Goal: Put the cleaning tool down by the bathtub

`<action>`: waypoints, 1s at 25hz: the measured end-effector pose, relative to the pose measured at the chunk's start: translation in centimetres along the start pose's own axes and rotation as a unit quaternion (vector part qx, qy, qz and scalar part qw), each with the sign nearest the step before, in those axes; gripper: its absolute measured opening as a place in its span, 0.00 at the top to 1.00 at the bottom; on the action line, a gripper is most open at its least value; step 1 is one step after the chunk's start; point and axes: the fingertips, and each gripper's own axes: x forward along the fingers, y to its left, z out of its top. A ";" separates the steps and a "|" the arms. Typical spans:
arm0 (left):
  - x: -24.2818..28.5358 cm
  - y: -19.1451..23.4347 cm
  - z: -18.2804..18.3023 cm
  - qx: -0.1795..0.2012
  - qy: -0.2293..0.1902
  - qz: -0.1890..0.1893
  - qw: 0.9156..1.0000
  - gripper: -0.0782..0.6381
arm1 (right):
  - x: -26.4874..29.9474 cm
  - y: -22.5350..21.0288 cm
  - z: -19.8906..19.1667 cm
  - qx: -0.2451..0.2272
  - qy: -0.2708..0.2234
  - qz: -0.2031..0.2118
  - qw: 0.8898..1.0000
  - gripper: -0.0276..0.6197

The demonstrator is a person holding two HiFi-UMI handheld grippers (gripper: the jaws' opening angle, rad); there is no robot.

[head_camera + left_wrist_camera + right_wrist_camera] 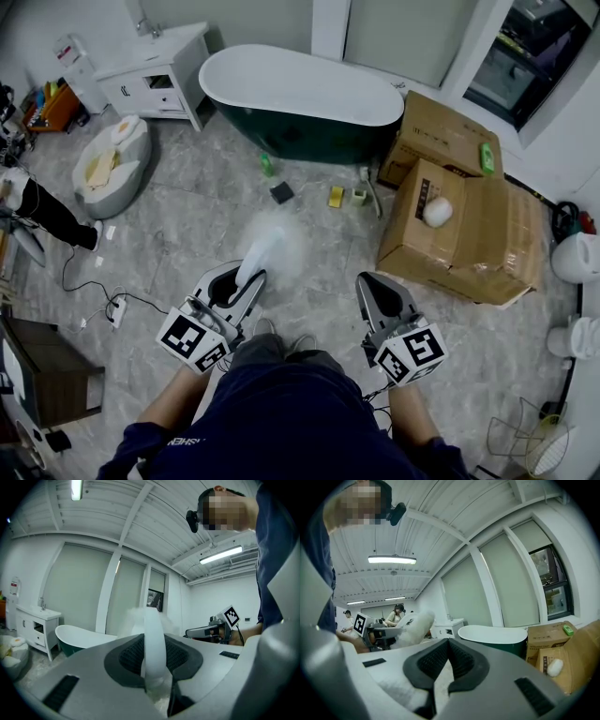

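My left gripper clenched on white handle of fluffy white duster. Fluffy head sticks out past jaw tips, above grey tiled floor. My right gripper: jaws together, nothing between. White-and-dark-green bathtub ahead of both grippers, well apart. Brown cardboard boxes ahead-right of right gripper.

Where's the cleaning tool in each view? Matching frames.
Head view: cleaning tool centre, handle in the left gripper.
Left gripper view: centre, upright between the jaws.
Right gripper view: fluffy head left of centre.
Shared landmark: bathtub, top centre in head, left in left, right of centre in right.
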 end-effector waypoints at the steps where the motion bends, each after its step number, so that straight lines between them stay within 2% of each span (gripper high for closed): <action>1: 0.3 -0.1 0.1 0.001 0.000 0.000 1.000 0.74 | -0.1 -0.3 0.0 0.001 0.000 0.000 1.000 0.95; 14: 3.4 1.5 0.8 0.004 -0.007 0.002 1.000 0.74 | 1.1 -3.3 0.8 0.000 -0.005 -0.007 1.000 0.95; 25: 8.6 5.9 0.4 -0.010 -0.005 -0.008 1.000 0.74 | 5.6 -7.3 1.0 0.003 0.010 -0.019 1.000 0.95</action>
